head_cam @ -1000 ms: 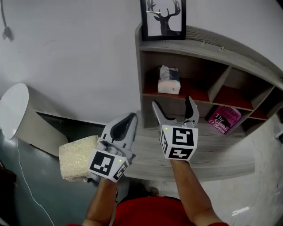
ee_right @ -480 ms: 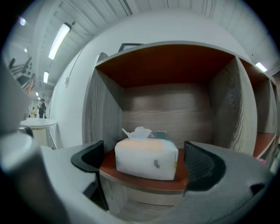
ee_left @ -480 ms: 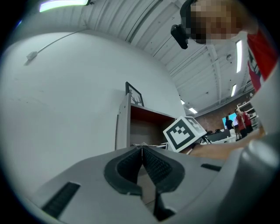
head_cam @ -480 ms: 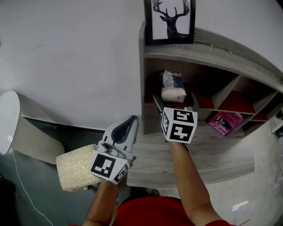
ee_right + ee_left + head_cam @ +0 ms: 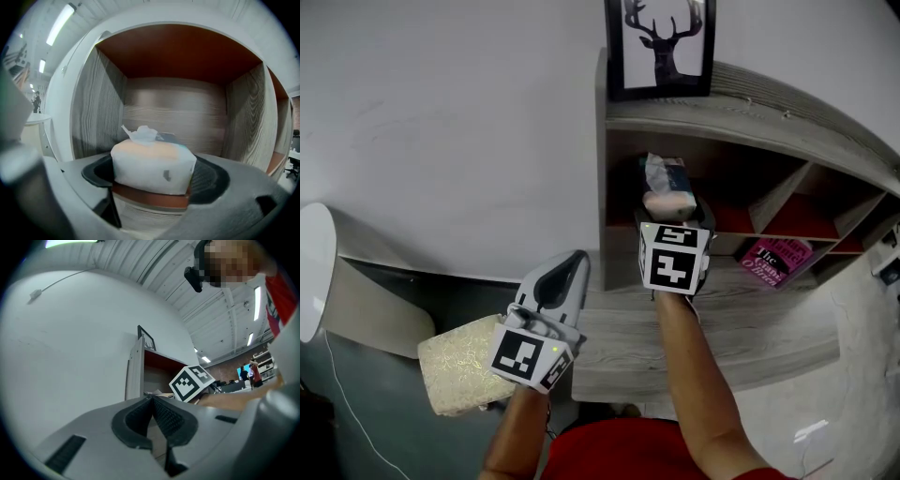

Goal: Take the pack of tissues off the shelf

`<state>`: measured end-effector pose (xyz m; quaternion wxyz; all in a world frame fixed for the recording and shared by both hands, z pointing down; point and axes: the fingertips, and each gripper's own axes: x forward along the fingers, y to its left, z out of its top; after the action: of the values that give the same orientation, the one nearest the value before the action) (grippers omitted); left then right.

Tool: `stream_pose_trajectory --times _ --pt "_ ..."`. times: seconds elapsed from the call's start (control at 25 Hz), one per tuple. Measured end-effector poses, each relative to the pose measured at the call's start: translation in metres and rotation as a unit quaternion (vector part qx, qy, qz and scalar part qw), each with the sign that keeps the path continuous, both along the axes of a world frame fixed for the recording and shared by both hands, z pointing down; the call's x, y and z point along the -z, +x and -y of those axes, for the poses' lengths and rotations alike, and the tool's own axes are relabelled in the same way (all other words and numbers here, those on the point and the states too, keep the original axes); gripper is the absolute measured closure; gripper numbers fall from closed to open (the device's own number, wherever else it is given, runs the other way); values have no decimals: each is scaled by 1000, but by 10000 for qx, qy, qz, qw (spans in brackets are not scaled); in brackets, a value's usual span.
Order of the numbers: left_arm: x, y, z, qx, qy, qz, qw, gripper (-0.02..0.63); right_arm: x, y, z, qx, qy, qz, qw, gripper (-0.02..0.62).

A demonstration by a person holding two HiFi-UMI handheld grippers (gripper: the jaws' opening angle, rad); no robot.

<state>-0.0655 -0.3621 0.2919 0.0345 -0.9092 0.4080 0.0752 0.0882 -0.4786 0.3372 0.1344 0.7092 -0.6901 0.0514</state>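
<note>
Well, at the far left of the head view a white rounded object [image 5: 313, 274] sits by the wall, and next to it lies a beige textured block [image 5: 461, 366]. The left gripper [image 5: 575, 259] hangs low just right of the block, its jaws pressed together with nothing between them. Further right stands the grey wooden shelf [image 5: 694, 323], with a framed deer picture [image 5: 660, 42] on top. The pack of tissues [image 5: 667, 194] rests in the shelf's leftmost red-floored compartment, one tissue sticking up from it. The right gripper [image 5: 675, 219] reaches into that compartment with its jaws wide. They have just been closing, and the pack sits between them. The pads seem to lie right at its sides without squeezing, though that is hard to judge. A pink book [image 5: 774, 258] lies lower to the right.
</note>
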Motion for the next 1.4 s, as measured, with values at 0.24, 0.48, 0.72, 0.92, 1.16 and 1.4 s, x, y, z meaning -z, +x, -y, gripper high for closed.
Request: stream_pose_trajectory --times 0.24,0.48,0.72,0.92,1.16,1.4 --pt "-2 5 -8 -82 -10 16 10000 597 4 3 -8 82 199 67 9997 179" --pt "8 11 -19 -136 104 55 9998 597 23 2 -38 340 662 11 9972 181" --pt "15 24 -34 -189 213 74 9996 597 43 2 -91 740 1060 9 9916 183" --pt "20 38 -45 -201 267 24 9994 597 59 5 -134 967 1378 119 9857 184" --pt "20 50 -59 -202 264 4 9994 597 73 15 -180 1134 1653 193 9795 187" --pt "20 53 -70 -134 295 15 9995 597 67 22 -208 1210 1706 218 9776 192"
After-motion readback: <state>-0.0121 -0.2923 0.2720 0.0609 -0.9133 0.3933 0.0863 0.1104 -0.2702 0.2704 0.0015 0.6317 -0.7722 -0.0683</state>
